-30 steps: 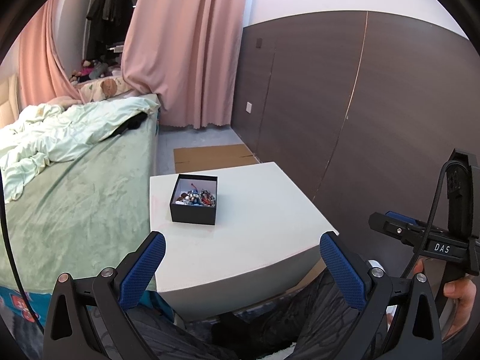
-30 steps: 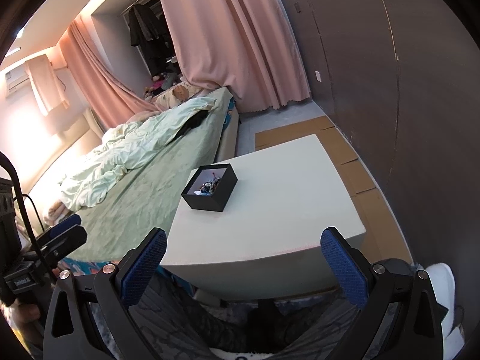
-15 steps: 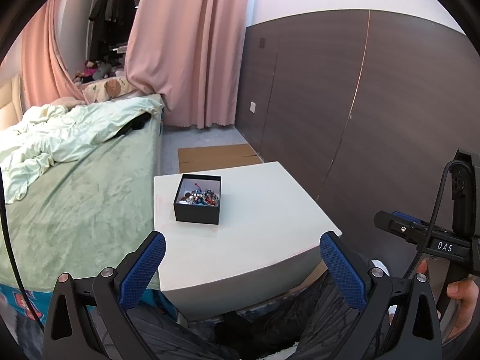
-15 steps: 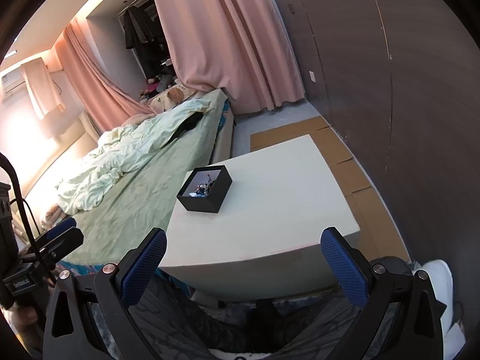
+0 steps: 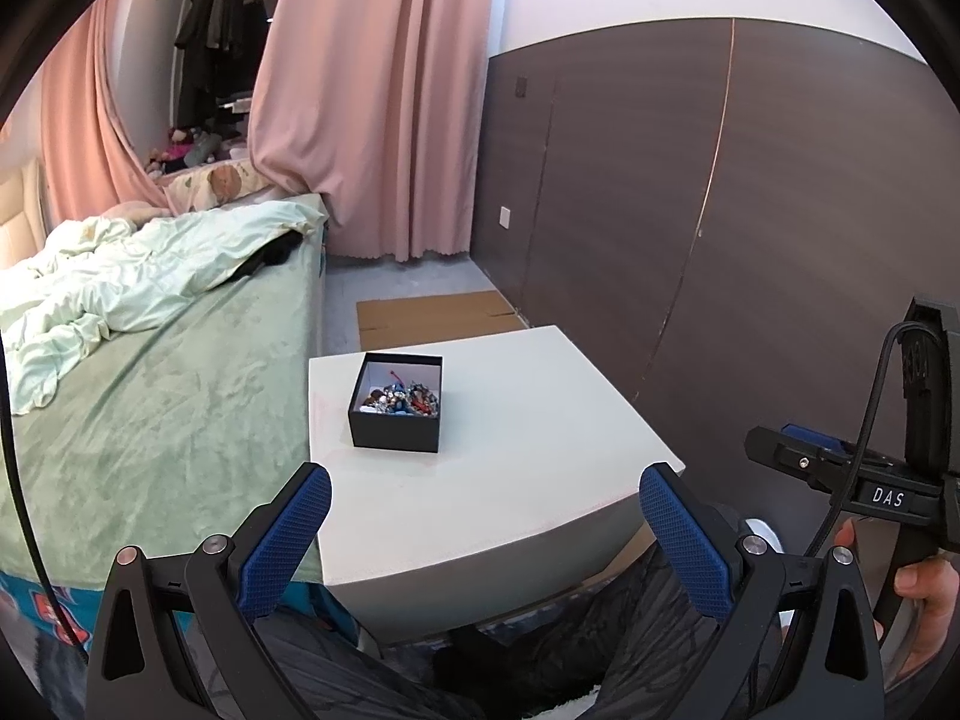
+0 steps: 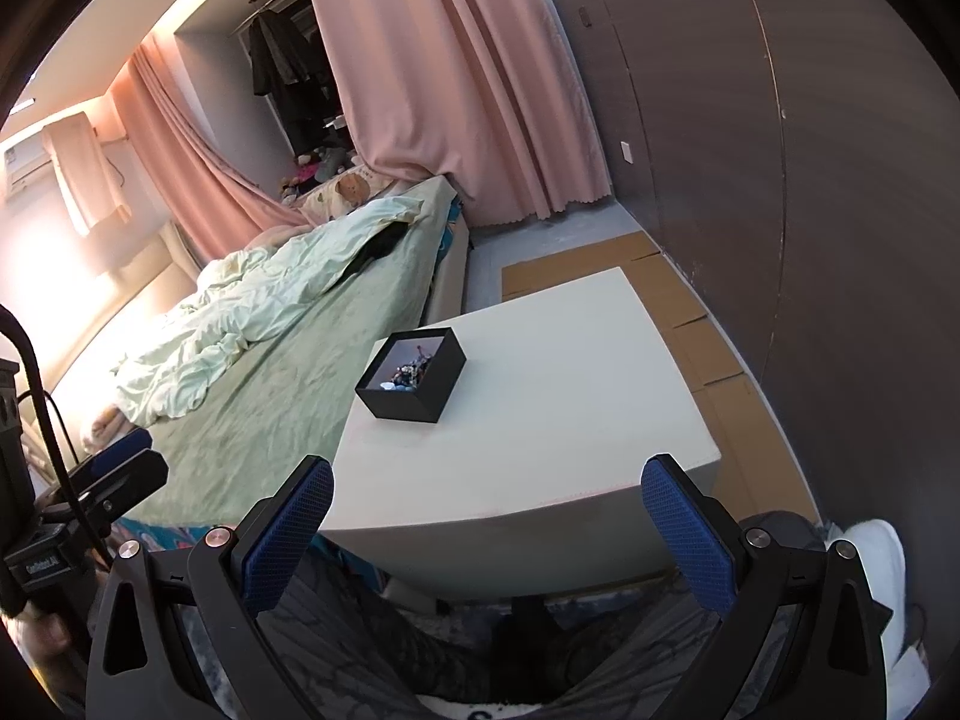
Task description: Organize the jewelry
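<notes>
A small black box (image 5: 396,414) with a heap of mixed jewelry (image 5: 401,401) inside stands on the left half of a white table (image 5: 510,456). It also shows in the right wrist view (image 6: 411,378). My left gripper (image 5: 480,531) is open and empty, held before the table's near edge. My right gripper (image 6: 489,531) is open and empty too, at the near edge. Each gripper shows at the side of the other's view: the right one (image 5: 840,474), the left one (image 6: 102,480).
A bed with a green cover (image 5: 150,372) abuts the table's left side. A dark wall panel (image 5: 690,210) runs along the right. Cardboard sheets (image 5: 432,318) lie on the floor behind the table. Pink curtains (image 5: 372,120) hang at the back. My legs are below the grippers.
Both grippers have moved slightly closer to the table, so the box looks a little larger. Both stay open and empty. The box has not moved.
</notes>
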The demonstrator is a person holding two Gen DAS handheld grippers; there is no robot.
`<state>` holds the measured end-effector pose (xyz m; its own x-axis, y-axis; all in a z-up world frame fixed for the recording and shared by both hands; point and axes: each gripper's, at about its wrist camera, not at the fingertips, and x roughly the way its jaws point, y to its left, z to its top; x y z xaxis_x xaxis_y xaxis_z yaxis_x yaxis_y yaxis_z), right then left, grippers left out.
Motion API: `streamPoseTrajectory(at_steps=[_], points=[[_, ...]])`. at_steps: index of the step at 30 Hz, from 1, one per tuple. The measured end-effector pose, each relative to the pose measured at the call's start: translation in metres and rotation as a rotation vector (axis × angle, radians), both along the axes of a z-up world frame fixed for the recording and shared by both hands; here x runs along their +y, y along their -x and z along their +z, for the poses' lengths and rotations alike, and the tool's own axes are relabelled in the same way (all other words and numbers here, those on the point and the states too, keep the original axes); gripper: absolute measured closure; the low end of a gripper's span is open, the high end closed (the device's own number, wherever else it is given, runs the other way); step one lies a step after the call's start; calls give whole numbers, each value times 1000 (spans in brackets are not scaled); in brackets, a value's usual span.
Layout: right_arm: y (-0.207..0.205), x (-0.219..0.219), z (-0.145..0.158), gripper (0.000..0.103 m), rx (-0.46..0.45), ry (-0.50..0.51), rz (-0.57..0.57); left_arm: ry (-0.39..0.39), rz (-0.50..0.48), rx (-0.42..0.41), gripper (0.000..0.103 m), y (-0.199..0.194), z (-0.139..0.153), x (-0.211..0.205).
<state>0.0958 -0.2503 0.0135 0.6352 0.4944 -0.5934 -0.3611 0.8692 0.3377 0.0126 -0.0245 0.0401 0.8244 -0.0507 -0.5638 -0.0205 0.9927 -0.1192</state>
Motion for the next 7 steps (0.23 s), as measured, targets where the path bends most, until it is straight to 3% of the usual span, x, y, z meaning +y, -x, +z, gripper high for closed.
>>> streamPoseTrajectory(at_steps=[7], points=[[1, 0, -1, 0, 0, 0, 1, -8, -6, -5, 0, 0, 1, 0]])
